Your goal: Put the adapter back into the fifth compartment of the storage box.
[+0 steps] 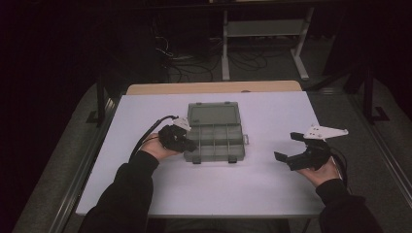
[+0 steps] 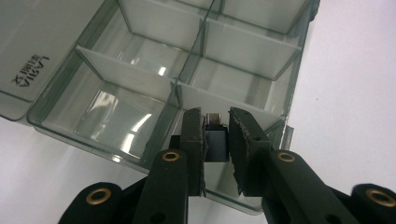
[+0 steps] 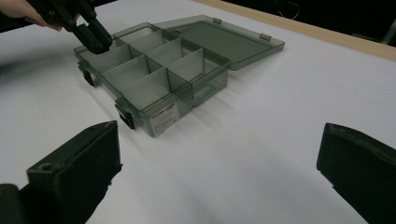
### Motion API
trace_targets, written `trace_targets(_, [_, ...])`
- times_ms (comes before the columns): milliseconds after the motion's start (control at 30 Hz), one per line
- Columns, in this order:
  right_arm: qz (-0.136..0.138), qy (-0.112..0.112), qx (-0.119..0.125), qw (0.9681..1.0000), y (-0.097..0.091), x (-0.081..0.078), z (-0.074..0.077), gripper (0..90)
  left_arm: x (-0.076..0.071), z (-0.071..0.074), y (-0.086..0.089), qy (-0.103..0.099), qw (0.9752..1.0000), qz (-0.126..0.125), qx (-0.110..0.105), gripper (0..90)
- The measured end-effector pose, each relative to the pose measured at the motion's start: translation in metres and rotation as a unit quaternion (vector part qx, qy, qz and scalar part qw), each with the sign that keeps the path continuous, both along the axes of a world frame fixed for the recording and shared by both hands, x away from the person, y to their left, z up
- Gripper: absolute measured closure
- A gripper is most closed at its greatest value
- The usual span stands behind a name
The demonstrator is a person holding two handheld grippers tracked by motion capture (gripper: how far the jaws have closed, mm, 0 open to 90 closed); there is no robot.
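Here, a person sits at a white table holding a two-jaw gripper in each hand, with a clear grey plastic organizer box lying open near the table's middle. The box has its lid folded flat away from the person and its tray split by thin dividers into empty compartments. The left gripper reaches over the box's near left corner, and its jaws are closed on a small dark block with a pale metal end, held just above or inside the corner compartment; which of the two cannot be told. This hold looks suited to dropping the block into that cell, or lifting it out. The left hand rests on the table just beside the box wall, probably to steady the grip. The right gripper hovers well apart from the box, off to the right over bare table, with its jaws spread wide and nothing between them, seemingly kept out of the way. The box's two front latches hang open on the side nearest the person. The dividers stand close to the left jaws, leaving little slack inside the corner cell. Plenty of open tabletop surrounds the box on the right and front. A wooden strip borders the table's far edge.
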State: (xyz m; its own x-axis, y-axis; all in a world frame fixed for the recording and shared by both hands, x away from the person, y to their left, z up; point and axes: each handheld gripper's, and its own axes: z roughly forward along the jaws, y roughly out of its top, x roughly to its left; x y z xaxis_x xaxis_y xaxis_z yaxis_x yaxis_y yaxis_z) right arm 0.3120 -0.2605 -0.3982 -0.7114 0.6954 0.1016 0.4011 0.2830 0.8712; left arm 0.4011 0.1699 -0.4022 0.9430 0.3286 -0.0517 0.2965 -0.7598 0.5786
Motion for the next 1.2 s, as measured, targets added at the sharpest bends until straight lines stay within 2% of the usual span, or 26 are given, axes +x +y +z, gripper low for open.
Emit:
trace_targets(200, [0.0,0.001,0.0,1.0,0.0,0.0,0.0,0.0,0.001,0.001,0.003,0.009,0.9999,0.003,-0.009,72.3])
trace_targets(533, [0.0,0.001,0.001,1.0,0.0,0.0,0.0,0.0,0.0,0.007,0.009,0.005,0.9995,0.015,-0.026,61.7])
trace_targets(700, [-0.001,0.001,0.001,1.0,0.0,0.0,0.0,0.0,0.0,0.011,0.012,0.004,0.9989,0.02,-0.042,55.2])
trace_targets(867, [0.0,0.001,0.0,1.0,0.0,0.0,0.0,0.0,-0.003,0.017,0.016,-0.011,0.9981,0.024,-0.056,46.4])
trace_targets(1200, [-0.001,0.001,0.001,1.0,-0.001,-0.002,0.0,0.0,-0.008,0.024,0.028,-0.023,0.9961,0.032,-0.078,37.5])
